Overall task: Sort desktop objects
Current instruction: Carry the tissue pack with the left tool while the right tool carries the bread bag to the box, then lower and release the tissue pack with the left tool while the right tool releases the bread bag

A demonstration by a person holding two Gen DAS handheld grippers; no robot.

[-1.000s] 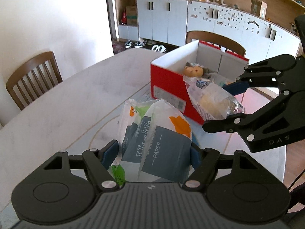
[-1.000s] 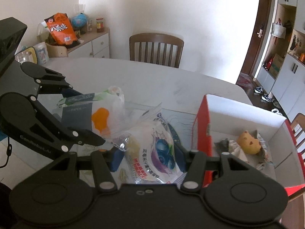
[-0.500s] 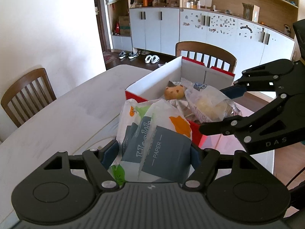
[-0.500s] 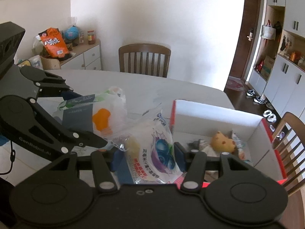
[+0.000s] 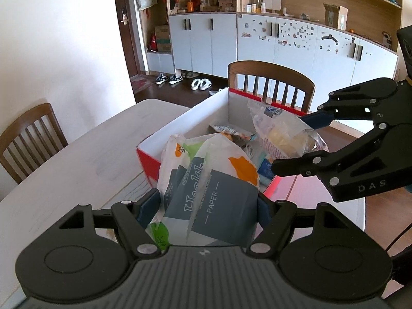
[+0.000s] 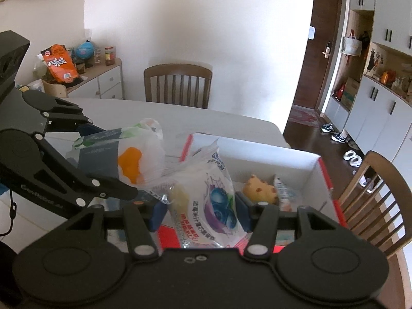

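While the pale table (image 5: 77, 159) runs off toward a wooden chair (image 5: 28, 139) on the left, the left gripper (image 5: 206, 206) stands partly open with its blue pads pressed on both sides of a pack of paper tissues (image 5: 213, 193), a soft plastic-wrapped bundle with a grey label and an orange patch, held up off the table with its far end reaching over the near wall of the box. Just beyond it sits the red box (image 5: 146, 159) with white inner walls, open at the top, on the table near its far edge. Inside the box lie a yellow spotted toy (image 6: 260, 190) and a few small packets (image 5: 231, 130) against the far wall. To the right, the right gripper (image 6: 200, 211) is also partly open and clamped on a clear snack bag (image 6: 211, 198) printed with blueberries, yellowish pieces showing through the plastic; this bag hangs above the box's near right portion, beside the tissues and just short of touching them in the left wrist view. Behind the box stands a second wooden chair (image 5: 270, 82), then white cabinets (image 5: 257, 43) with shelves above.
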